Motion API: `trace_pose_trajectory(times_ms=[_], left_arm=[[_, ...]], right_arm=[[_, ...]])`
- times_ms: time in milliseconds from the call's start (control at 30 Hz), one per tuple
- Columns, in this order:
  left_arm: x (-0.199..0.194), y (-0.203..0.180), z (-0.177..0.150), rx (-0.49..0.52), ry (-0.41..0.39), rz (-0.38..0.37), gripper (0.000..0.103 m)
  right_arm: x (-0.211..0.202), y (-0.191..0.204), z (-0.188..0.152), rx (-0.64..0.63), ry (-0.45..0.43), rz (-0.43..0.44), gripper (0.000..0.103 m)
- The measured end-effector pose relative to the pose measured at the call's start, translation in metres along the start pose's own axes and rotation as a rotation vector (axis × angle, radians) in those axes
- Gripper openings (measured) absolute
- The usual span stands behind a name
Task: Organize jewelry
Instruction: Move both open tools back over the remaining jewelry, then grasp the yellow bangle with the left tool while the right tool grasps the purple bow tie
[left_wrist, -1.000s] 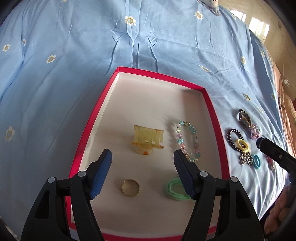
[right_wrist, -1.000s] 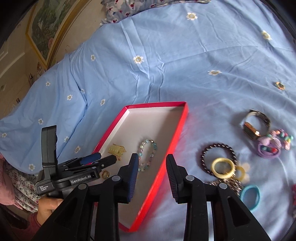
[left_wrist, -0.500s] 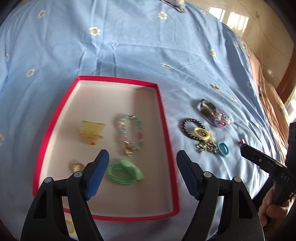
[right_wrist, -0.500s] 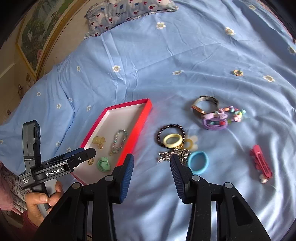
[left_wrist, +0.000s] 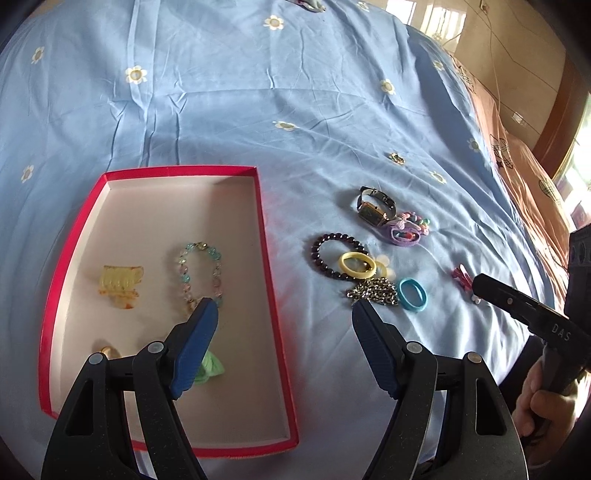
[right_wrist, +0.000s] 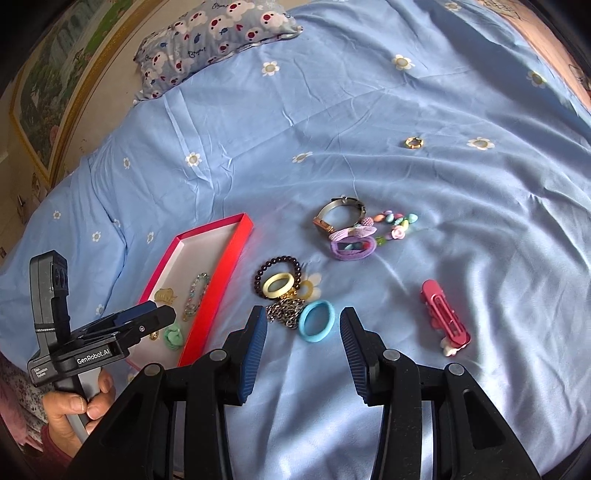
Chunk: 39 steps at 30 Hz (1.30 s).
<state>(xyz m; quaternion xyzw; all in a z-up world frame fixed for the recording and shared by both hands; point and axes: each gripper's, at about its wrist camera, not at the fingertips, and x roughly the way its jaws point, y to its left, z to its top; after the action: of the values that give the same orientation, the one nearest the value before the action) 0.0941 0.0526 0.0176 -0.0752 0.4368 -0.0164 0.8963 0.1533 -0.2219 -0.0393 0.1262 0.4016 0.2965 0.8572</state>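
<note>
A red-rimmed white tray (left_wrist: 258, 206) (right_wrist: 236, 254) lies on the blue bedspread. It holds a yellow hair claw (left_wrist: 120, 282), a bead bracelet (left_wrist: 201, 271), a gold ring (left_wrist: 107, 350) and a green hair tie (left_wrist: 210, 367). Right of it lie a dark bead bracelet (left_wrist: 325, 254), yellow ring (right_wrist: 277, 285), silver chain (right_wrist: 286, 312), blue hair tie (right_wrist: 317, 320), watch (right_wrist: 334, 216), purple tie (right_wrist: 351, 249) and red clip (right_wrist: 445, 317). My left gripper (left_wrist: 284, 325) is open above the tray's right rim. My right gripper (right_wrist: 302, 338) is open just before the blue hair tie.
A small gold earring (right_wrist: 413, 142) lies farther back on the bedspread. A patterned pillow (right_wrist: 218, 40) is at the far end. A pastel bead string (right_wrist: 399, 223) lies beside the watch. A framed picture (right_wrist: 48, 85) hangs at the left wall.
Both grippers have swung right, away from the tray and toward the loose pile. The right gripper has opened wider and now faces the blue hair tie.
</note>
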Motion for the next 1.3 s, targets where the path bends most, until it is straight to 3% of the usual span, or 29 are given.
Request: trace_pose_trajectory(times_ms=[533,1133,1300], left_arm=[[0.028,-0.027,0.021,0.097,0.029,-0.045,0.075],[0.097,-0.059,0.037,0.219,0.153,-0.095,0.069],[0.111,-0.062,0.036,0.224,0.181,-0.091,0.049]], right_arm=[[0.016,-0.016,0.031,-0.029,-0.005,-0.037,0.044],[0.083,-0.031,0.059,-0.132,0.103,-0.118,0.044],[0.099,-0.035,0.059,-0.146,0.137,-0.138,0.038]])
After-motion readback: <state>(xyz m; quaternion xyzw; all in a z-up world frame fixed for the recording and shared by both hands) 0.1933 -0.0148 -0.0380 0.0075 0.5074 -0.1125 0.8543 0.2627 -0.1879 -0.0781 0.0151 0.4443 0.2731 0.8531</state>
